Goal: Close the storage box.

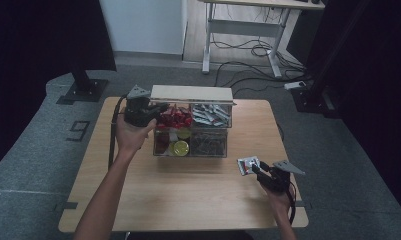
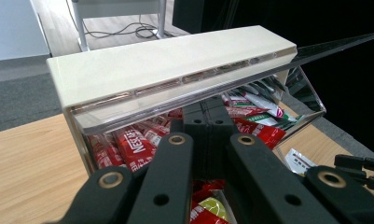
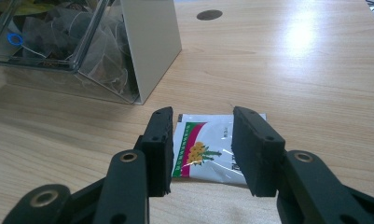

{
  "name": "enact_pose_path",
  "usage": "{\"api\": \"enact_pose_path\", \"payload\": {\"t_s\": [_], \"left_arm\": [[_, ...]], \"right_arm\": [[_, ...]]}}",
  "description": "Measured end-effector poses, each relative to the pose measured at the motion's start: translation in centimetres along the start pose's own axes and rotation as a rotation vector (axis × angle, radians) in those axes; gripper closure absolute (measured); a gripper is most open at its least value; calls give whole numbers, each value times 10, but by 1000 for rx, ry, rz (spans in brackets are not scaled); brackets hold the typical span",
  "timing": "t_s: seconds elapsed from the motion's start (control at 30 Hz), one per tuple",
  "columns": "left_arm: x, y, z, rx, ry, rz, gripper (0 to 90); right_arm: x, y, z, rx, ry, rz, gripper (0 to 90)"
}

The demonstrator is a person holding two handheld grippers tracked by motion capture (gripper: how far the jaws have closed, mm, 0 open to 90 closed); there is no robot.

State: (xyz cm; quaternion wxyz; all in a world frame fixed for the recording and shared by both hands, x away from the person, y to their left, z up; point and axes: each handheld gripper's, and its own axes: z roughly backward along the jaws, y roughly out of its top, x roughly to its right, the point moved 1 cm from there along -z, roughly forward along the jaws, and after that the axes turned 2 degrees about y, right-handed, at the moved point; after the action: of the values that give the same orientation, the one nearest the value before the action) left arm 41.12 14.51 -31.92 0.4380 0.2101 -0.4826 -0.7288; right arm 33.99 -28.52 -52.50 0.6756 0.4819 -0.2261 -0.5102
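Lying flat, sachet (image 3: 208,149) sits lengthwise between spread right hand-held gripper (image 3: 201,149); left hand-held gripper (image 2: 208,121) closed.

"NES" on a red sachet (image 2: 137,148)

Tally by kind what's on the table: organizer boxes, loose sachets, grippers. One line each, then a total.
Clear compartment organizer box: 1
Loose sachet lying on the table: 1
Grippers: 2, the left gripper and the right gripper
Total: 4
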Motion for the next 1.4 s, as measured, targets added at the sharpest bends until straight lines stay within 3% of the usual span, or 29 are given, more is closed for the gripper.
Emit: {"api": "enact_pose_path", "payload": {"t_s": [0.57, 1.4], "left_arm": [[-10, -12, 14, -11, 20, 8, 899], [-16, -38, 27, -13, 1, 28, 893]], "right_arm": [[-2, 0, -1, -10, 5, 3, 583], [-4, -4, -4, -22, 8, 5, 585]]}}
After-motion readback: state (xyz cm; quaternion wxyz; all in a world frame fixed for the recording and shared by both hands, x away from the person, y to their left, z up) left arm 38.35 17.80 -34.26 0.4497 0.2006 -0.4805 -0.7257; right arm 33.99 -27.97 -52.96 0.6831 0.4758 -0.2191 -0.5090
